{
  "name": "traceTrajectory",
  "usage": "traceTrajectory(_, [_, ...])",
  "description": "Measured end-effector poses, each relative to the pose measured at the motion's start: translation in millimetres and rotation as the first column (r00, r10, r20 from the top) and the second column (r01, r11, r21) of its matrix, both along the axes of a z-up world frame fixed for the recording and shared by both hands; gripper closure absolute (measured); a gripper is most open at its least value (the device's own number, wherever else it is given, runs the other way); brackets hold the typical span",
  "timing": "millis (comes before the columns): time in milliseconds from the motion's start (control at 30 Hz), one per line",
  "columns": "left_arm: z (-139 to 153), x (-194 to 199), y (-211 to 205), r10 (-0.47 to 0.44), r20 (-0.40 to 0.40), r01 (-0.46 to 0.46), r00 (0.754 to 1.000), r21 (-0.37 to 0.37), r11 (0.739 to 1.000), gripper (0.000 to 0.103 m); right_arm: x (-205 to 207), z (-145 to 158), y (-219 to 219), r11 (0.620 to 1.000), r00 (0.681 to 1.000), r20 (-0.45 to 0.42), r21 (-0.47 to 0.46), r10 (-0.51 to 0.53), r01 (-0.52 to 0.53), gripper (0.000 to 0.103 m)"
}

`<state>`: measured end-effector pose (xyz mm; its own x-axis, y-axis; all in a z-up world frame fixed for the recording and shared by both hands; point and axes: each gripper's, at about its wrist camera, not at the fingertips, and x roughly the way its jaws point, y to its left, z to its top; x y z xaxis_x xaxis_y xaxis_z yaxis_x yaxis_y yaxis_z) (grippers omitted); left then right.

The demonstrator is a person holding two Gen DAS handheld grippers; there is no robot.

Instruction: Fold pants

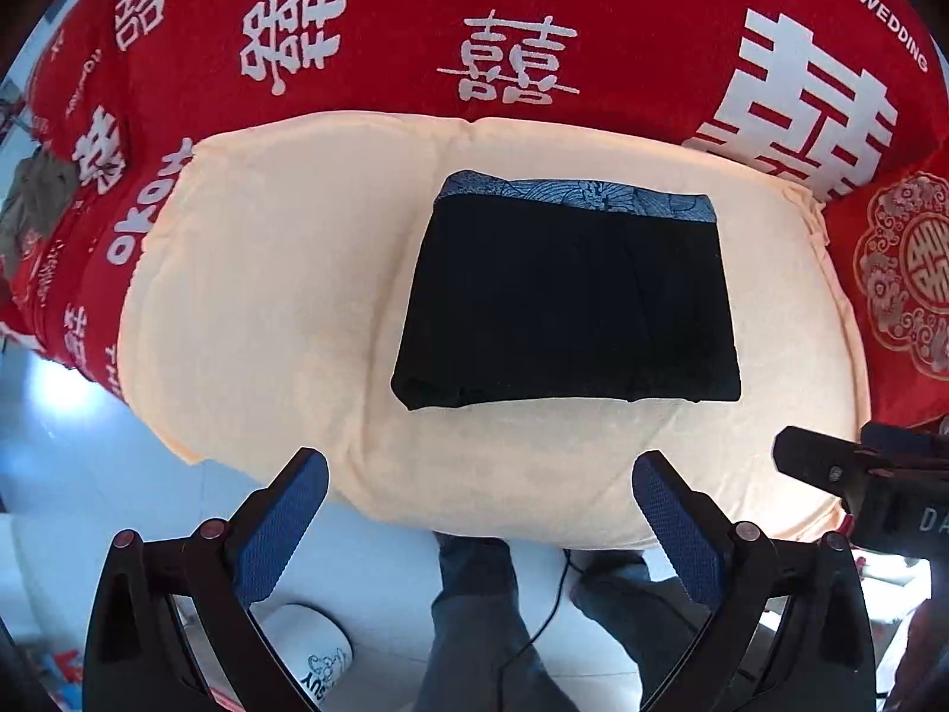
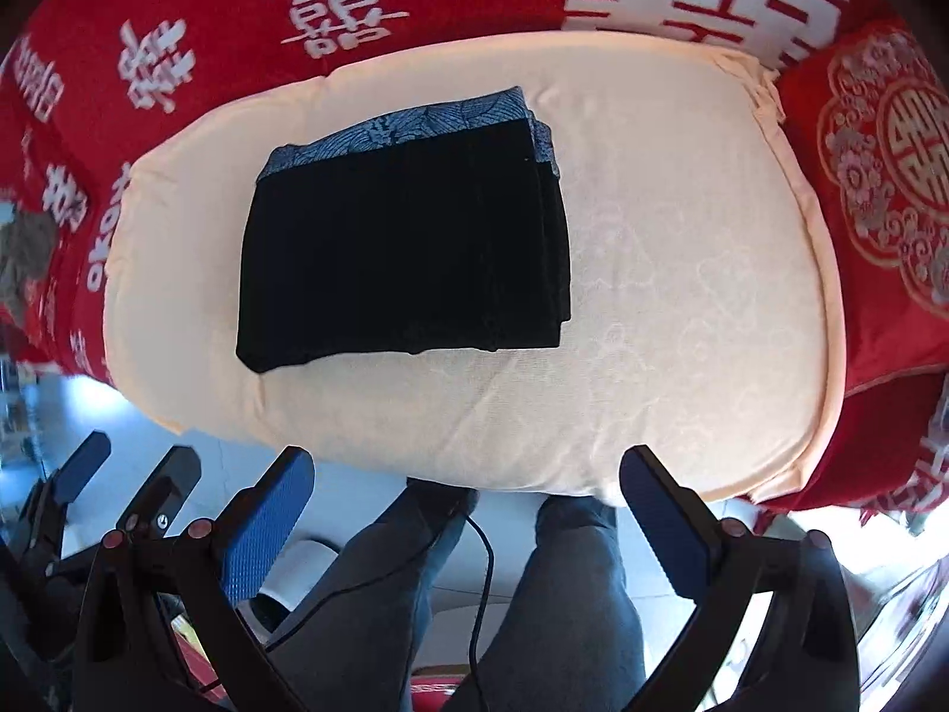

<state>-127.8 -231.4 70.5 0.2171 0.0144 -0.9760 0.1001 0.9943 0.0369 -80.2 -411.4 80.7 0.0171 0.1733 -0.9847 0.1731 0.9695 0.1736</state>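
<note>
Pants lie folded beyond both gaping hand-held grippers.

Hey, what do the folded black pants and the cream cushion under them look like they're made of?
The folded black pants look like soft matte knit or woven fabric: no sheen, stacked layers at the right edge; the exact fibre isn't clear. Their blue-grey patterned waistband appears to be a printed or woven band. The cream cushion seems covered in a lightly glossy damask-type cloth, with a faint tone-on-tone floral pattern.
</note>
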Motion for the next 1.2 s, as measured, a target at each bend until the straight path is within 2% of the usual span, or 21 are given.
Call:
traceTrajectory(167, [3.1,-8.4,-4.2,0.065,0.018,-0.065,0.998,-0.021,0.998,0.0,8.6,0.0,-7.1,0.998,0.998,0.001,-0.016,0.058,-0.058,0.0])
traceTrajectory(300, [3.4,-15.0,-7.4,0.1,0.035,-0.1,0.994,0.006,0.995,0.0,12.7,-3.7,-9.6,0.997,0.997,-0.019,-0.01,0.078,-0.078,0.0])
traceTrajectory(533, [3.8,-23.0,-10.1,0.127,0.053,-0.127,0.99,0.005,0.992,0.0,16.5,-6.7,-9.8,0.993,0.994,-0.031,-0.038,0.109,-0.11,0.0])
traceTrajectory(700, [6.1,-20.2,-5.8,0.133,0.058,-0.134,0.989,0.014,0.991,0.0,17.0,-7.3,-3.6,0.99,0.99,-0.033,-0.023,0.138,-0.139,0.0])
traceTrajectory(967, [7.0,-16.2,-0.7,0.108,0.053,-0.109,0.993,0.026,0.994,0.0,15.7,0.8,-5.8,0.996,0.996,0.011,0.014,0.09,-0.09,0.0])
traceTrajectory(1200, [4.5,-11.7,7.8,0.092,0.035,-0.093,0.995,0.04,0.995,0.0,9.2,9.5,-9.1,0.999,0.997,0.055,-0.004,0.053,-0.053,0.0])
